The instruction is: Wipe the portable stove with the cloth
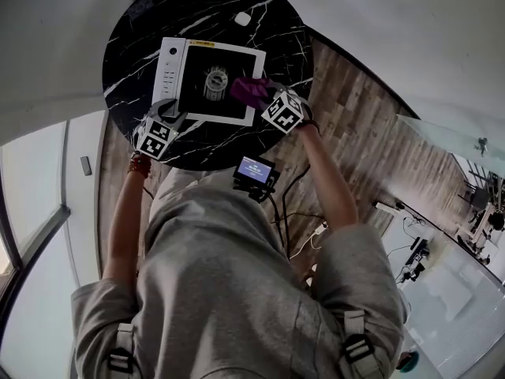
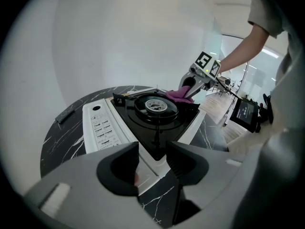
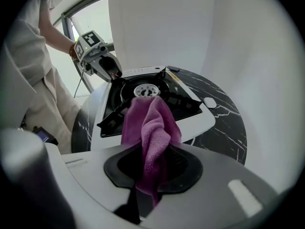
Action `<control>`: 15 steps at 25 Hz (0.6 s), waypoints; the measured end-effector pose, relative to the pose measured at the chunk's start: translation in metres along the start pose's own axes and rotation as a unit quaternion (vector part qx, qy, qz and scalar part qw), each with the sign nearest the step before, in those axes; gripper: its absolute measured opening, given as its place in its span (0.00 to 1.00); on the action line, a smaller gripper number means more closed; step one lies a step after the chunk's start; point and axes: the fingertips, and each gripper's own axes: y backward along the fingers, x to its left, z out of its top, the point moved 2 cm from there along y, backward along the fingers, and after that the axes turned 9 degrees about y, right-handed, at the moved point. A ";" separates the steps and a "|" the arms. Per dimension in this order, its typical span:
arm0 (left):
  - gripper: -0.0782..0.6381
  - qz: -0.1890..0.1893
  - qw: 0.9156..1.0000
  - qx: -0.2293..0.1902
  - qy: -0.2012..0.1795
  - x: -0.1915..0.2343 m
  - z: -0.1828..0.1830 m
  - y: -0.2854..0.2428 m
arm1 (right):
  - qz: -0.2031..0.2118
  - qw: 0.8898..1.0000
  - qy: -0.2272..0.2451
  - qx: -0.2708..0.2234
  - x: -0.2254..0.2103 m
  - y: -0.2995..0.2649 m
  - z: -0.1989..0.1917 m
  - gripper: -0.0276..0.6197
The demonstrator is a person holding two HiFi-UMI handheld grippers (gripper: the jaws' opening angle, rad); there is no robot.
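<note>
The portable stove (image 1: 239, 54), white with a black top and a round burner (image 1: 215, 81), sits on a round black marble table (image 1: 130, 50). My right gripper (image 1: 264, 95) is shut on a purple cloth (image 3: 152, 125). The cloth (image 1: 248, 91) hangs over the stove's right side beside the burner, and it shows there in the left gripper view too (image 2: 180, 94). My left gripper (image 2: 152, 159) sits at the stove's near left corner (image 1: 175, 115), jaws wide and closed on the white rim (image 2: 145, 168).
A small white object (image 1: 242, 19) lies on the table beyond the stove, and a dark bar (image 2: 64, 114) lies near the table's far edge. A small screen device (image 1: 254, 170) hangs at the person's waist. Wooden floor (image 1: 363, 125) lies to the right.
</note>
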 end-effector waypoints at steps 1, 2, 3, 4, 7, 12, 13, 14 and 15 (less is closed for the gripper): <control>0.36 0.000 1.000 -0.001 0.000 0.000 -0.001 0.000 | 0.003 1.000 0.004 -0.002 0.008 0.001 -0.001 0.17; 0.36 0.001 1.000 -0.001 -0.001 0.000 -0.001 0.000 | 0.005 1.000 0.011 -0.004 0.016 0.002 -0.002 0.17; 0.36 0.002 1.000 -0.002 -0.002 0.000 -0.001 0.000 | 0.006 1.000 0.019 -0.007 0.024 0.003 -0.002 0.17; 0.36 0.003 1.000 -0.004 -0.003 0.000 -0.001 0.001 | 0.009 1.000 0.023 -0.011 0.033 0.004 -0.003 0.17; 0.36 0.005 1.000 -0.007 -0.004 -0.001 -0.001 0.001 | 0.047 0.998 0.024 -0.027 0.058 0.010 -0.005 0.19; 0.36 0.004 1.000 -0.008 -0.004 0.000 0.000 0.001 | -0.002 0.996 -0.044 -0.082 -0.005 0.030 0.007 0.20; 0.36 0.005 1.000 -0.008 -0.004 0.000 0.000 0.001 | -0.029 0.995 -0.053 -0.082 -0.031 0.031 0.010 0.20; 0.36 0.006 1.000 -0.008 -0.004 0.000 0.000 0.001 | -0.052 0.994 -0.055 -0.076 -0.055 0.031 0.012 0.20; 0.36 0.006 1.000 -0.008 -0.004 -0.001 0.000 0.001 | -0.070 0.994 -0.052 -0.065 -0.077 0.027 0.013 0.20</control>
